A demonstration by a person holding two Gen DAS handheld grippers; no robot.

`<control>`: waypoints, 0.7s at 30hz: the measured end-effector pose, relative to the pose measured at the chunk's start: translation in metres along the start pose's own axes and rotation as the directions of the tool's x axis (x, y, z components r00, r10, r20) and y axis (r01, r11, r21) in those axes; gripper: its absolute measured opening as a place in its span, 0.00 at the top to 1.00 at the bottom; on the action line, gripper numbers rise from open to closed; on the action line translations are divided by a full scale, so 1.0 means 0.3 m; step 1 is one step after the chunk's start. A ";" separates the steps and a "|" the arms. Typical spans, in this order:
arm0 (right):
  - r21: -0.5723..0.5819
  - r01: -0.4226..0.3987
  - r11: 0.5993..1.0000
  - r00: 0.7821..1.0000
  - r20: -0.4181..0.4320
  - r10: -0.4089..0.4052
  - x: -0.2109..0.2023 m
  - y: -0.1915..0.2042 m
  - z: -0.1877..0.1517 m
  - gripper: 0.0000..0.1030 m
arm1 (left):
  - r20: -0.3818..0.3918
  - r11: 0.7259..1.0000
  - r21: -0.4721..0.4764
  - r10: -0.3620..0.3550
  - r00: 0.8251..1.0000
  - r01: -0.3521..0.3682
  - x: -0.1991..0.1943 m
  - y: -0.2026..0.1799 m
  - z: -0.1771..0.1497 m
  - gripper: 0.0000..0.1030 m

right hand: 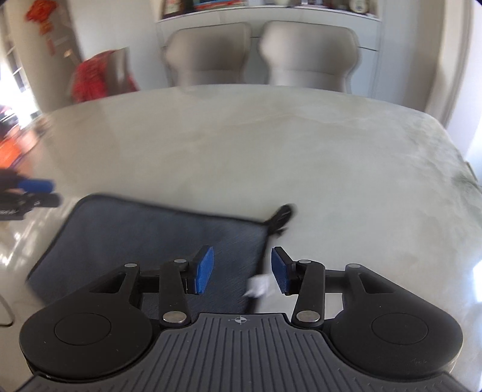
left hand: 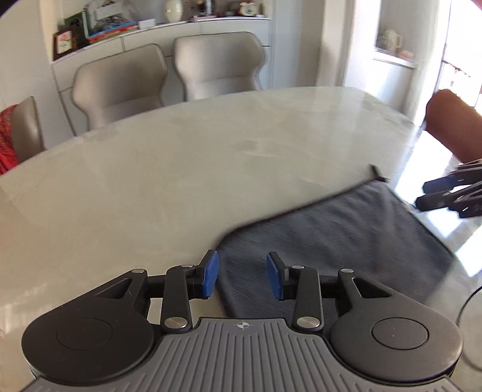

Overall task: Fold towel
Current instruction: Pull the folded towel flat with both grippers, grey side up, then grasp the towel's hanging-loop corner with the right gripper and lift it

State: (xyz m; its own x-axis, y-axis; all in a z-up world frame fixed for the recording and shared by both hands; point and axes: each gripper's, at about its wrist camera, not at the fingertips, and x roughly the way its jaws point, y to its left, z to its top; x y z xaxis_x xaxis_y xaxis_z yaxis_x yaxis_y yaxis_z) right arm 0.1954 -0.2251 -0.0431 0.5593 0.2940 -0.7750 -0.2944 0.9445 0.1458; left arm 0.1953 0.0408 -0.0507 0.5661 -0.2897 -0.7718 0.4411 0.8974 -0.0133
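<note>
In the left wrist view, the left gripper [left hand: 242, 277] is seen low in the frame with its blue pads [left hand: 210, 274] parted; nothing is pinched between them, though the near left edge of the grey towel [left hand: 340, 232] lies in the gap beneath. In the right wrist view, the right gripper [right hand: 242, 270] is likewise parted and empty, with the towel's right edge and a small white label [right hand: 258, 286] showing between its pads.

The towel is spread flat on the pale table [left hand: 150, 169], in the lower right of the left view and the lower left of the right view. It appears already doubled over, so a fold has probably been laid and let go; each gripper is placed over an opposite side edge, which would suit a release or a fresh grasp there. A dark hanging loop [right hand: 280, 218] sticks out from the towel's far right corner.

Further out, the other gripper is glimpsed at the frame edge in each view, with a bare forearm [left hand: 452, 123] at the right edge of the left view. Two grey chairs [left hand: 168, 69] stand behind the table, a red cloth [right hand: 99, 75] is draped over another chair at upper left, and cluttered shelves [left hand: 114, 27] line the wall. Nothing is seen on the tabletop to obstruct a further fold. Both views are blurred.
</note>
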 end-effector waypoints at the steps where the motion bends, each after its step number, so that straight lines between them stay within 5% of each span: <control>1: -0.011 -0.031 0.999 1.000 -0.006 0.031 -0.002 0.033 -0.015 0.57 | -0.013 1.000 0.000 -0.020 1.000 0.020 0.001 -0.027 -0.020 0.64; 8: -0.027 -0.155 0.988 0.985 -0.076 0.152 0.022 0.167 -0.100 0.57 | -0.084 0.991 -0.072 -0.115 0.990 0.109 -0.019 -0.133 -0.147 0.64; 12: -0.004 -0.116 0.993 0.982 -0.149 0.114 0.044 0.155 -0.150 0.57 | -0.149 0.996 -0.057 -0.083 0.985 0.075 0.008 -0.151 -0.193 0.65; 21: -0.042 -0.083 0.996 0.984 -0.159 0.075 -0.011 0.108 -0.225 0.57 | -0.167 0.998 -0.055 -0.050 0.985 0.041 -0.018 -0.127 -0.213 0.65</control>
State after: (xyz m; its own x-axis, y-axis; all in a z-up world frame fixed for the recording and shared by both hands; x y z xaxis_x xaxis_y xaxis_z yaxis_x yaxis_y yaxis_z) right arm 0.1319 -0.2054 -0.0774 0.4051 0.3368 -0.8499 -0.3721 0.9099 0.1832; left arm 0.1311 0.0295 -0.0866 0.4188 -0.2746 -0.8656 0.4249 0.9017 -0.0805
